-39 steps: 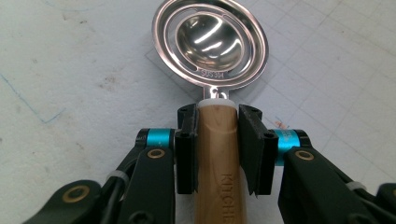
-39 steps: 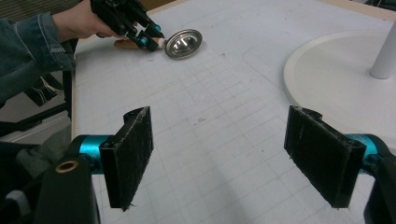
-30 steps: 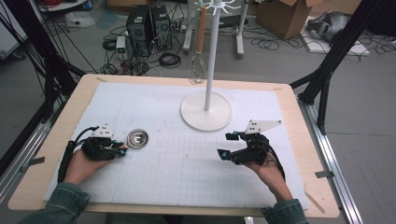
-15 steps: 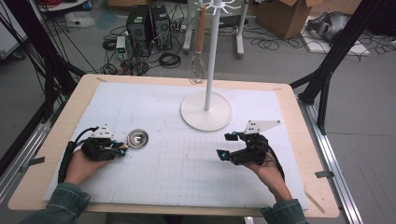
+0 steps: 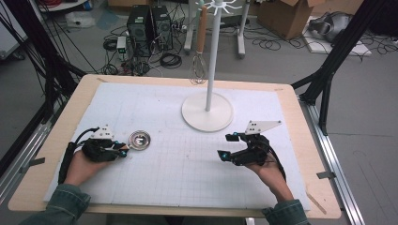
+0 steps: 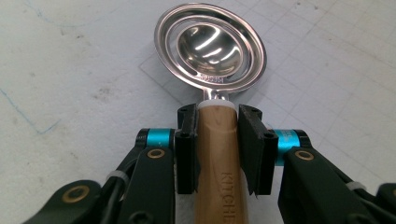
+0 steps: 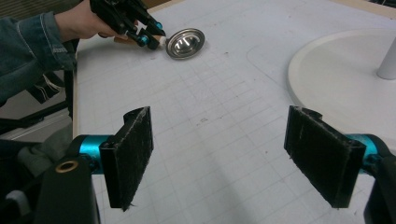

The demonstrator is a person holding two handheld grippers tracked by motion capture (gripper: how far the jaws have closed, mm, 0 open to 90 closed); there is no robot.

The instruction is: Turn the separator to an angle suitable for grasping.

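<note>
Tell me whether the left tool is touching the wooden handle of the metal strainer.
Touching. The left gripper view shows the left tool with both pads pressed against the wooden handle, no gap on either side.

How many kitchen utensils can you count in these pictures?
2: a wooden-handled metal egg separator held flat on the mat by the left gripper, and a whisk hanging from the white stand.

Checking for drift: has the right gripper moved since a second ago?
No. The right gripper sits at the same spot below-right of the white stand base, jaws open.
</note>
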